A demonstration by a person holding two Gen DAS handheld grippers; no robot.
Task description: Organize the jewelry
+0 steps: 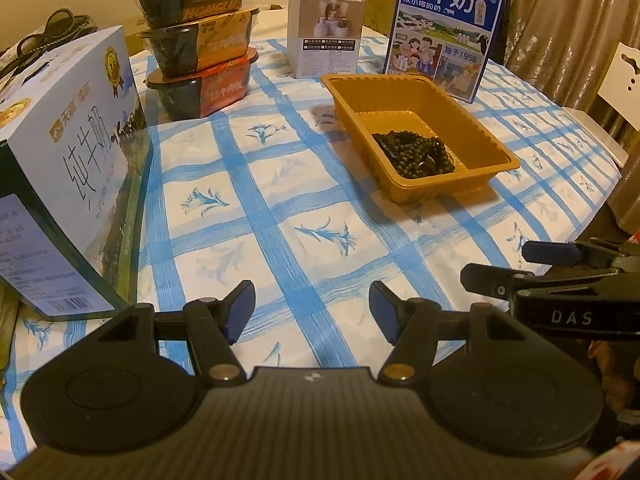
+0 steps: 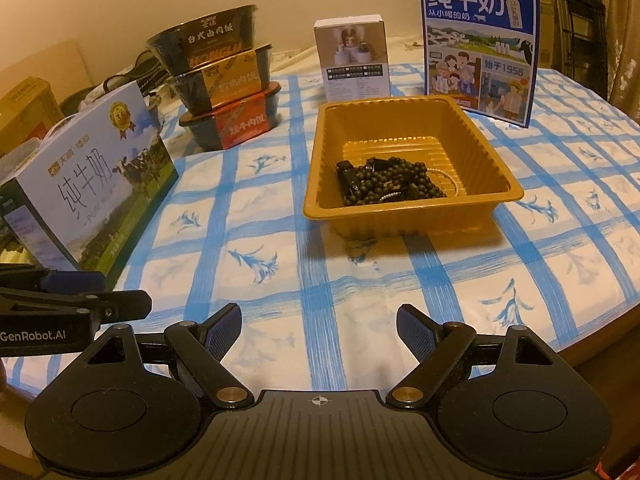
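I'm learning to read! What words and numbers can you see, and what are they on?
"纯牛奶", "从小喝的奶", "始于1956": upright blue milk carton.
"纯牛奶", "PURE MILK": tilted milk box.
"台式卤肉饭", "HONGLU": top bowl of the meal stack.
"GenRobot.AI": left claw, seen from the right camera.
"DAS": right claw, seen from the left camera.
Small white box print: too small.
Lower two bowls: blurred.

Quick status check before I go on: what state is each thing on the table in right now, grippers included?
left gripper: open, empty, above the tablecloth
right gripper: open, empty
yellow tray: upright, uncovered
dark bead jewelry: piled in the tray's near end
meal bowls: sealed, stacked three high
small white box: closed, upright
blue milk carton: closed, standing behind the tray
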